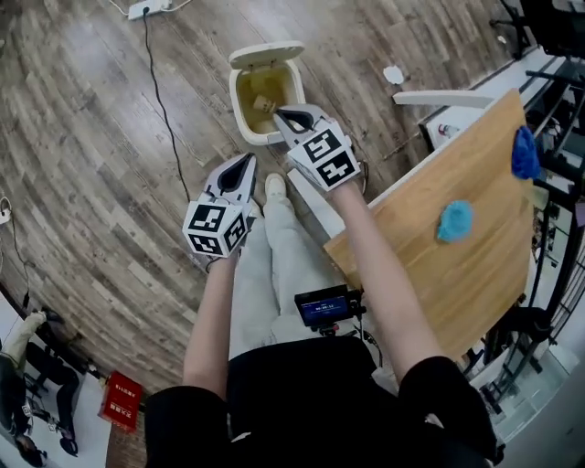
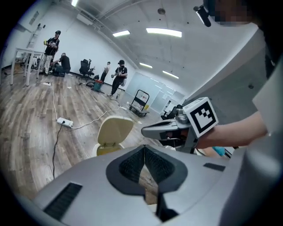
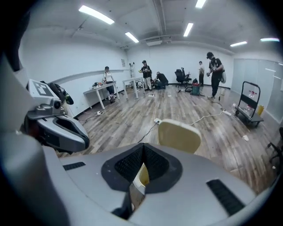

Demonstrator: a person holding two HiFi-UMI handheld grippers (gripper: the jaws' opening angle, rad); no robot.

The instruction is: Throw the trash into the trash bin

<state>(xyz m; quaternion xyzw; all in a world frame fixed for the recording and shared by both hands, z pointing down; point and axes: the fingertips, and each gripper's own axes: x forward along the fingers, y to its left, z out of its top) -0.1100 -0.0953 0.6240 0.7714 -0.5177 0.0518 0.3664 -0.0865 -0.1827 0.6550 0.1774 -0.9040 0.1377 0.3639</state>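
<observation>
The cream trash bin (image 1: 245, 117) stands on the wood floor with its lid (image 1: 267, 55) flipped up, and a brownish scrap of trash (image 1: 263, 105) lies inside. My right gripper (image 1: 285, 116) hovers over the bin's right rim, shut and empty. My left gripper (image 1: 247, 161) is just short of the bin, near its front-left, also shut with nothing held. The left gripper view has the raised lid (image 2: 114, 130) ahead and the right gripper (image 2: 150, 129) beside it. From the right gripper view the lid (image 3: 179, 137) sits beyond the closed tips (image 3: 143, 149), with the left gripper (image 3: 57, 130) at the left.
A wooden table (image 1: 430, 265) at the right carries a blue crumpled item (image 1: 454, 220) and another blue thing (image 1: 524, 154). A white scrap (image 1: 393, 74) lies on the floor past the bin. A power strip (image 1: 146, 9) and its cable (image 1: 160, 91) run at the left. Several people stand far off.
</observation>
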